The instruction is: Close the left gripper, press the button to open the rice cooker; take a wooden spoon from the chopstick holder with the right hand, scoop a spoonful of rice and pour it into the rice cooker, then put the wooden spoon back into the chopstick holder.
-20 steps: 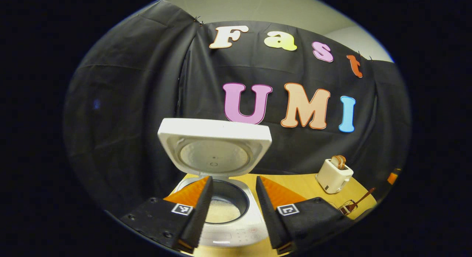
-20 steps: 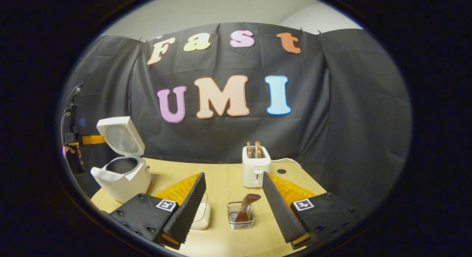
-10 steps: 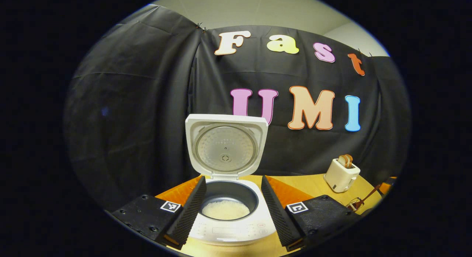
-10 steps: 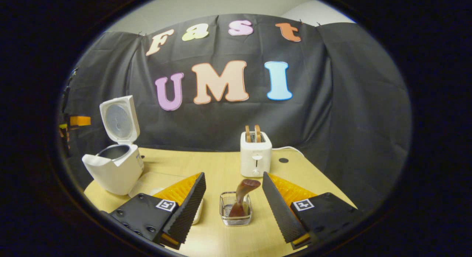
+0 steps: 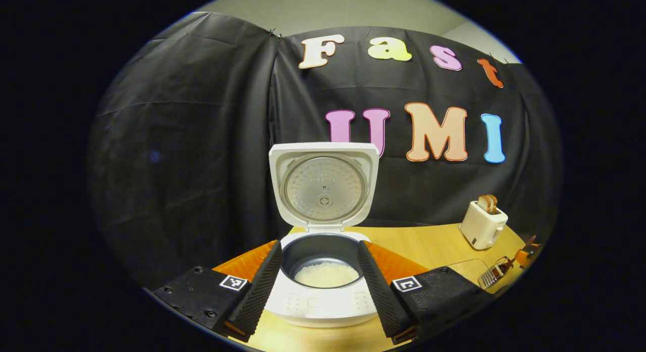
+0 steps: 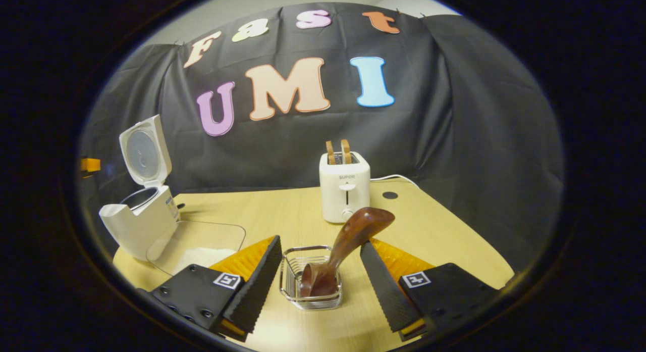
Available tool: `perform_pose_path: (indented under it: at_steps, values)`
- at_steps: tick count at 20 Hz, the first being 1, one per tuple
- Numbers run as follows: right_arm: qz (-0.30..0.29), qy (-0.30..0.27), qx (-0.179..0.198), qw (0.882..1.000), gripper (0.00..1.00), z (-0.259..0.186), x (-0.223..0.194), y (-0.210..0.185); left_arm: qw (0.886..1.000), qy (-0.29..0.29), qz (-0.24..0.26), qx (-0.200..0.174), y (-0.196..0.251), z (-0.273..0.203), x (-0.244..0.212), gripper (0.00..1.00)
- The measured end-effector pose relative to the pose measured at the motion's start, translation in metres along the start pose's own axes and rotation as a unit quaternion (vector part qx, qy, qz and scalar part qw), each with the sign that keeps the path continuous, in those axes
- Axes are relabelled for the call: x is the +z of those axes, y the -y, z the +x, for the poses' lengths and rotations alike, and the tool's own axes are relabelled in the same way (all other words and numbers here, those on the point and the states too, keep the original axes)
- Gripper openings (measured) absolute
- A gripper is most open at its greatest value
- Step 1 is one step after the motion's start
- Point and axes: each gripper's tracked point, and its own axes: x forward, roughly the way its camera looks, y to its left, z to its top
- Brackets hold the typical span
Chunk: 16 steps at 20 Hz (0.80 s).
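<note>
The white rice cooker (image 5: pixel 323 304) stands just past my left gripper (image 5: pixel 319 248), which is open with nothing held. Its lid (image 5: pixel 323 185) is up, and rice (image 5: pixel 326 274) lies in the dark pot. In the right gripper view the cooker (image 6: pixel 137 225) sits at the table's left. A brown wooden spoon (image 6: pixel 348 241) stands bowl-down in the small wire chopstick holder (image 6: pixel 309 286), its handle leaning up to the right. My right gripper (image 6: pixel 320 245) is open, with the holder and spoon just ahead between its fingers, not touching them.
A clear container of rice (image 6: pixel 202 246) lies between the cooker and the holder. A white toaster (image 6: pixel 344 193) with two slices stands behind the holder, and a cable runs off to its right. The toaster (image 5: pixel 483 223) and holder (image 5: pixel 497 272) sit far right in the left gripper view.
The cooker lid swung from half open to fully upright as my left gripper drew back a little. My right gripper moved down and closer to the holder and spoon.
</note>
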Motion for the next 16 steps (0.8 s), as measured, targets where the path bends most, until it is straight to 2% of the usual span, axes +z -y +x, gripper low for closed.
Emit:
perform_pose_path:
  at_steps: [4, 11, 14, 16]
  values:
    - [0.012, 0.003, 0.004, 1.000, 0.98, 0.019, -0.003, 0.007, 1.000, -0.001, 0.001, 0.006, -0.001, -0.001, -0.002, 0.88]
    - [0.030, 0.000, 0.039, 0.999, 0.96, 0.045, -0.011, 0.001, 1.000, -0.006, -0.001, 0.009, 0.012, -0.006, -0.011, 0.88]
    - [0.037, 0.003, 0.049, 0.998, 0.87, 0.057, -0.009, 0.002, 1.000, -0.011, -0.005, 0.010, 0.020, -0.008, -0.018, 0.88]
    - [0.044, 0.005, 0.048, 0.998, 0.70, 0.064, -0.008, 0.009, 1.000, -0.014, -0.004, 0.012, 0.025, -0.009, -0.022, 0.88]
